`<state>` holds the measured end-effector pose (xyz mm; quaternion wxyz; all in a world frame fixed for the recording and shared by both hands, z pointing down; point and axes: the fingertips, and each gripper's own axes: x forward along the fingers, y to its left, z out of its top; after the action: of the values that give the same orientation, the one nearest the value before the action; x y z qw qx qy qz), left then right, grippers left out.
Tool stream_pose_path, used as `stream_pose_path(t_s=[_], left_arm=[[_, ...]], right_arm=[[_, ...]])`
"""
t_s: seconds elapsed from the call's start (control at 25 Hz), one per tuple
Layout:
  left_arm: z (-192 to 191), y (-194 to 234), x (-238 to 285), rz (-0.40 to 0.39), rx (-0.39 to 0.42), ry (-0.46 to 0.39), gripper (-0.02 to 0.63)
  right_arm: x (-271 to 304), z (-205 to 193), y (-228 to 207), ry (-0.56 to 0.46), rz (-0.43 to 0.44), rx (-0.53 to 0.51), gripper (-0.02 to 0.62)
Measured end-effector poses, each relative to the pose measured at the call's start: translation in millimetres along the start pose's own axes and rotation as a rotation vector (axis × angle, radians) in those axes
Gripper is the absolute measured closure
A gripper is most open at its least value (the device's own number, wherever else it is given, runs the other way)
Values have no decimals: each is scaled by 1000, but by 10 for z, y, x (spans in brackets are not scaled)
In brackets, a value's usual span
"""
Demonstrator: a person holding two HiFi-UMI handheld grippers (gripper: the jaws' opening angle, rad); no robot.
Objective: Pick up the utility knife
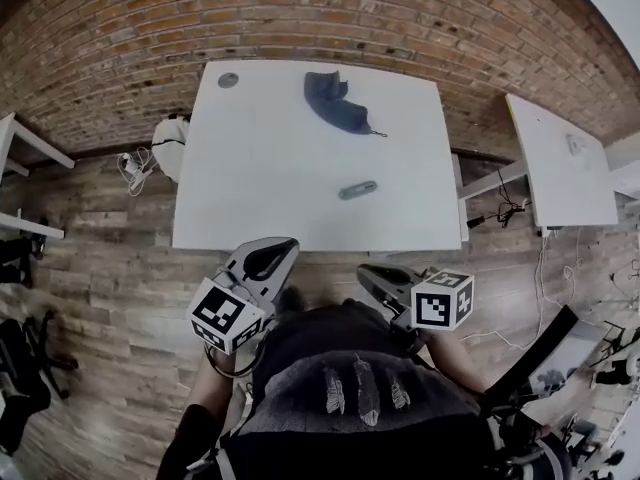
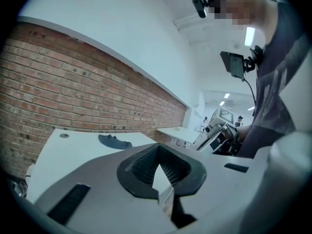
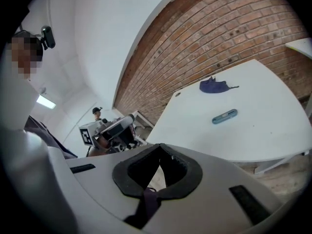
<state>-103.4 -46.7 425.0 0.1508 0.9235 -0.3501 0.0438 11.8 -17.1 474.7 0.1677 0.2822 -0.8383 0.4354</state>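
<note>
Head view, left to right.

- Wooden floor point(image 1: 100, 268): planks. A tangle of white cable point(image 1: 133, 168) lies near the table's far left corner, with a white bundle point(image 1: 172, 146) just beside it against the table's edge.
- Brick wall point(image 1: 120, 48): runs behind the table.
- White table point(image 1: 260, 168): rectangular, with its far edge toward the wall.
- Grey disc point(image 1: 228, 80): small and round, at the far left corner of the table top.
- Dark cloth point(image 1: 335, 103): blue-black and crumpled, near the far edge at centre, with a thin cord trailing to its right.
- Utility knife point(image 1: 357, 190): grey-blue, lying flat on the table right of centre and nearer the person than the cloth. It is well apart from the cloth and from both grippers — untouched.
- Left gripper point(image 1: 272, 255): held off the table's near edge, over the floor. Its jaws are together with nothing between them, and its own view shows the ribbed pads meeting.
- Right gripper point(image 1: 372, 276): also just short of the near edge, with its jaws closed on each other and empty. In its own view the knife lies well ahead on the table, up and to the right of the jaws.
- Second table point(image 1: 560, 158): white, standing apart at the right, with dark cables point(image 1: 505, 208) hanging in the gap between the two tables.
</note>
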Motion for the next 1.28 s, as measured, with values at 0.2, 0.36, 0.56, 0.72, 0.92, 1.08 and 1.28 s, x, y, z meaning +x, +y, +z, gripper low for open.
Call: stream_pose_path(t_s=[0.2, 0.36, 0.56, 0.72, 0.92, 1.08, 1.28], left_arm=[[46, -11, 222, -92, 51, 6, 607], [84, -131, 388, -139, 97, 35, 607], [90, -142, 538, -112, 133, 78, 607], [22, -185, 701, -71, 161, 148, 607], [0, 2, 936, -4, 154, 233, 607], [0, 82, 1231, 38, 104, 260, 607], [-114, 119, 1734, 49, 213, 362, 553]], right_arm=[[-129, 31, -107, -63, -96, 47, 595], [-229, 62, -211, -101, -124, 102, 595], [-169, 143, -229, -90, -60, 63, 595], [-204, 247, -466, -119, -10, 147, 595], [-89, 544, -690, -104, 61, 178, 595], [-146, 774, -969, -118, 101, 234, 595], [-333, 970, -1322, -106, 123, 247, 595]])
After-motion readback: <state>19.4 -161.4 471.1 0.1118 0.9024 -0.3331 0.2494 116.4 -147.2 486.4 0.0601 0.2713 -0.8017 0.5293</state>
